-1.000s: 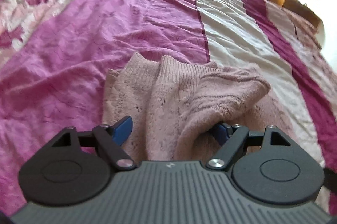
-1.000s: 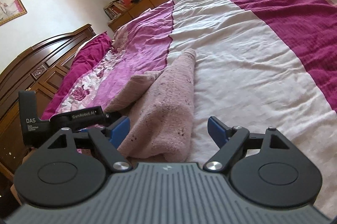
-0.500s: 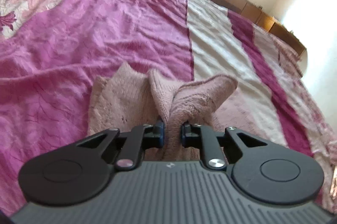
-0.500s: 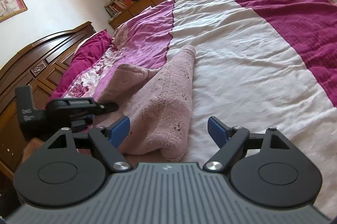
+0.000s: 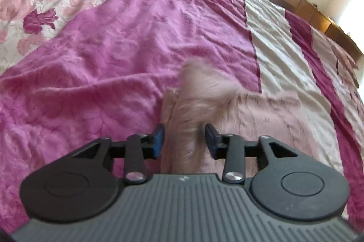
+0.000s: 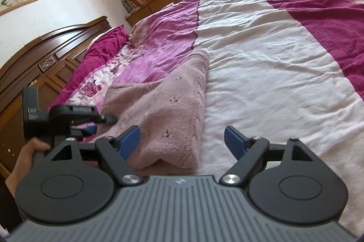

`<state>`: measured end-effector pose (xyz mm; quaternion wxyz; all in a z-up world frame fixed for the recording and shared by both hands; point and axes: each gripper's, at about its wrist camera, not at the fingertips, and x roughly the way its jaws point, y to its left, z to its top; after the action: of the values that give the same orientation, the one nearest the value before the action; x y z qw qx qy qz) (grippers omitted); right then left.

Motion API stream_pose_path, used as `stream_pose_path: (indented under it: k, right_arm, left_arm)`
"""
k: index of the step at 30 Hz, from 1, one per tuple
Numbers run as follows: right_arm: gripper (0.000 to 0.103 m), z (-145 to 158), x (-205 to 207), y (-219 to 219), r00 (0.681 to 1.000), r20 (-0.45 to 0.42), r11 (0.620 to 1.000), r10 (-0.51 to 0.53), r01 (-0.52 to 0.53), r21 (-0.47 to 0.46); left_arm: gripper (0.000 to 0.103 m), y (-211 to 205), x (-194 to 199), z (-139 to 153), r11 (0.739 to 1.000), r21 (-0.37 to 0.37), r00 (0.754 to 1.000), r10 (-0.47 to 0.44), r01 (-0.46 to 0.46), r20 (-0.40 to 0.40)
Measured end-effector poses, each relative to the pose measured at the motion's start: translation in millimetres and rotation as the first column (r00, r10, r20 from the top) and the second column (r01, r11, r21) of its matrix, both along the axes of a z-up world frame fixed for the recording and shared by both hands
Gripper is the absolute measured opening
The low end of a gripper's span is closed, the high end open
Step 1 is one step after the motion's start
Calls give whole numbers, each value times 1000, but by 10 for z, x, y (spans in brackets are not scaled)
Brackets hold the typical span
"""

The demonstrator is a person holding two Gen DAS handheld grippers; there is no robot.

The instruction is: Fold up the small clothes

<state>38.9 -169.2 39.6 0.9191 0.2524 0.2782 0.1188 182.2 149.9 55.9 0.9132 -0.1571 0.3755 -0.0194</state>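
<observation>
Mid-fold release — left gripper (image 5: pixel 183 139) jaws have just been opening, pink knit garment (image 5: pixel 204 103) loose between them; right gripper (image 6: pixel 182 143) gapes wide, empty. Next: regrasp an edge.

Both tongs, left tongs (image 5: pixel 183 139) and right tongs (image 6: pixel 182 140), have ribbed grey bodies, black round-hubbed link arms, silver pivot screws and blue pads (image 6: pixel 130 140).

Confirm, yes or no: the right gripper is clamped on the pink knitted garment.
No. The right gripper hangs open, its blue pads apart, and the pink knitted garment lies on the bedspread, unpinched.
</observation>
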Motion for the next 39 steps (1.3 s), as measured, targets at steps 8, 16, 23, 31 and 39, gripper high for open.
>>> stream_pose_path:
  k: [8, 16, 23, 31, 39]
  right_arm:
    - [86, -11, 12, 31, 1000, -7, 1000, 8, -8, -7]
    - [86, -33, 15, 35, 1000, -6, 1000, 16, -16, -5]
    - [86, -6, 24, 134, 999, 13, 999, 38, -38, -8]
    - [86, 25, 49, 282, 996, 19, 996, 86, -85, -28]
    - [90, 7, 131, 195, 998, -15, 998, 61, -61, -3]
  left_arm:
    - [62, -74, 96, -141, 982, 189, 999, 20, -13, -37]
    - [61, 7, -194, 37, 990, 142, 998, -18, 26, -59]
    - [64, -75, -598, 101, 989, 85, 991, -118, 124, -69]
    - [74, 23, -724, -122, 975, 186, 989, -104, 122, -102]
    - [71, 37, -718, -4, 985, 129, 992, -111, 119, -65]
